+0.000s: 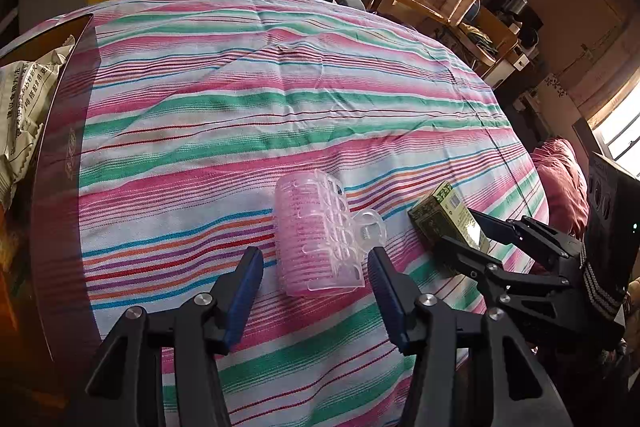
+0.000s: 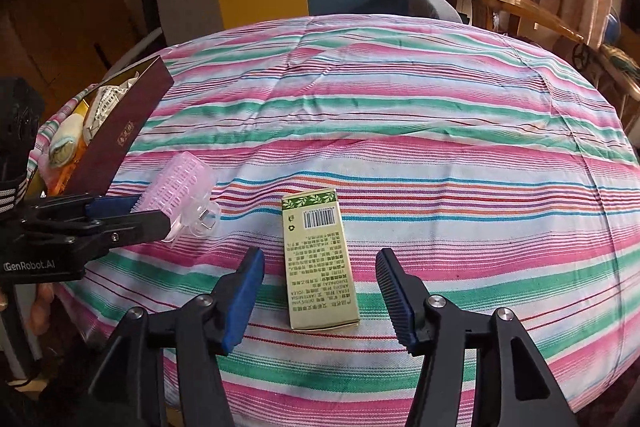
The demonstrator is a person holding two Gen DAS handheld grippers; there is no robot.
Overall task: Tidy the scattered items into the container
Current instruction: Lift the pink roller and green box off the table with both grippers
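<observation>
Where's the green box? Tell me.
The green box lies flat on the striped cloth, between the right tool's open fingers, right of the pink hair roller.

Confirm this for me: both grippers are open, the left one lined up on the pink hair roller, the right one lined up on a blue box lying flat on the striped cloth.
One detail is wrong: the box is green with a barcode, not blue, as the right wrist view shows. The rest holds: the left gripper is open around the pink hair roller, the right gripper is open around the box, which lies flat on the striped cloth.
</observation>
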